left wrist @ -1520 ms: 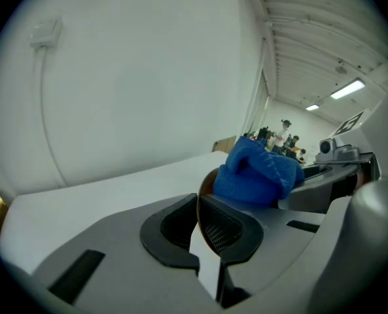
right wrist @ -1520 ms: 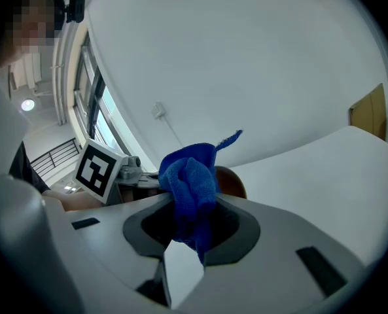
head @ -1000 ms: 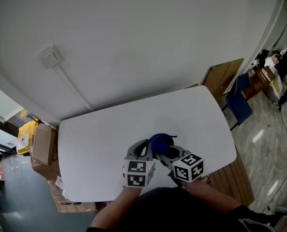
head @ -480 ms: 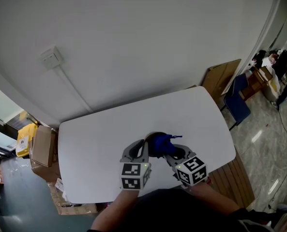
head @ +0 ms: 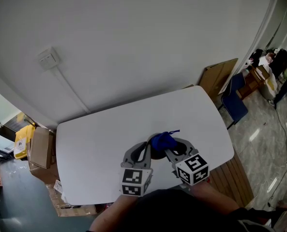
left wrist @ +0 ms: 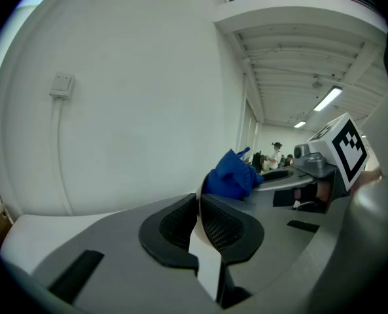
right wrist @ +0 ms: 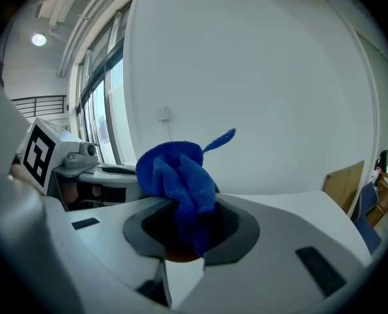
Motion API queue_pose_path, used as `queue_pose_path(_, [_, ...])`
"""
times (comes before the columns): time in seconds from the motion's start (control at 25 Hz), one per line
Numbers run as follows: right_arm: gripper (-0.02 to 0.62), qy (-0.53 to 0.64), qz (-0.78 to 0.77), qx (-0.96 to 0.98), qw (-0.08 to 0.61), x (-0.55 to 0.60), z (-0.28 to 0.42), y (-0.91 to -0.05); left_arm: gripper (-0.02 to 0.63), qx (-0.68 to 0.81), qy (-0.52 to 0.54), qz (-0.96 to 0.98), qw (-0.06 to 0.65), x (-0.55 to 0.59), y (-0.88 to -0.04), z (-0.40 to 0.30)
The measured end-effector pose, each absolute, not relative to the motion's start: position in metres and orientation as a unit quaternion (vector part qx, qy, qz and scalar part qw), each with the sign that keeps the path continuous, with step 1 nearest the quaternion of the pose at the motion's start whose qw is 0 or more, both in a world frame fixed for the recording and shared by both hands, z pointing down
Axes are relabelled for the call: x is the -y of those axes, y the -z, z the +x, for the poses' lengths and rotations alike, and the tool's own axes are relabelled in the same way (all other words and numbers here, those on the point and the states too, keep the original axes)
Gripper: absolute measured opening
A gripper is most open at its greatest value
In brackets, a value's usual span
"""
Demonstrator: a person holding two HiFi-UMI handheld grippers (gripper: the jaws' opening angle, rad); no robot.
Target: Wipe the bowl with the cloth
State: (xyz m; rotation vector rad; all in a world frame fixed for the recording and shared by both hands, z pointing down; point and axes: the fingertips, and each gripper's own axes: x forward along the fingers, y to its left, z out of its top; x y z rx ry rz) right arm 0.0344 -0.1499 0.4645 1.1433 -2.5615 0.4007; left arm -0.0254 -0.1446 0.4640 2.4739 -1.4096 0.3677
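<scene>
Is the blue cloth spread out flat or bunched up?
Bunched up: the cloth is a crumpled wad pinched in the right hand-held gripper.

Your blue cloth (head: 161, 140) sits bunched in the right tool (right wrist: 184, 231), its folds pushed down into the dark bowl (head: 156, 153), whose thin rim the left tool (left wrist: 199, 224) pinches edge-on.

A white table (head: 95, 139) has a cardboard box (head: 41, 146) and a blue chair (head: 235, 105) beside it.

Grey left tool (left wrist: 199, 205), right tool (right wrist: 187, 208); sleeves (head: 216, 204) seemingly dark.
</scene>
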Motion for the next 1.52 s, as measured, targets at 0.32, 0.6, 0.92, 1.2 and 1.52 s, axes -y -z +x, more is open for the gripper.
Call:
queue_pose_path(0.32, [0.077, -0.144, 0.364, 0.909, 0.144, 0.148, 0.003, -0.455, 0.028, 0.503, -0.102, 0.851, 0.113, 0.154, -0.440, -0.031])
queue_pose_path(0.6, [0.078, -0.143, 0.339, 0.919, 0.143, 0.148, -0.012, -0.450, 0.028, 0.512, -0.087, 0.849, 0.093, 0.164, -0.423, -0.037])
queue_pose_path(0.92, [0.078, -0.114, 0.306, 0.932, 0.159, 0.141, -0.017, -0.445, 0.023, 0.536, -0.089, 0.835, 0.081, 0.180, -0.411, -0.058])
queue_pose_path(1.2, [0.078, -0.101, 0.341, 0.922, 0.155, 0.157, 0.014, -0.438, 0.025, 0.548, -0.087, 0.827, 0.089, 0.177, -0.411, -0.071])
queue_pose_path(1.52, [0.078, -0.070, 0.366, 0.917, 0.143, 0.168, 0.024, -0.416, 0.027, 0.530, -0.087, 0.838, 0.096, 0.161, -0.416, -0.063])
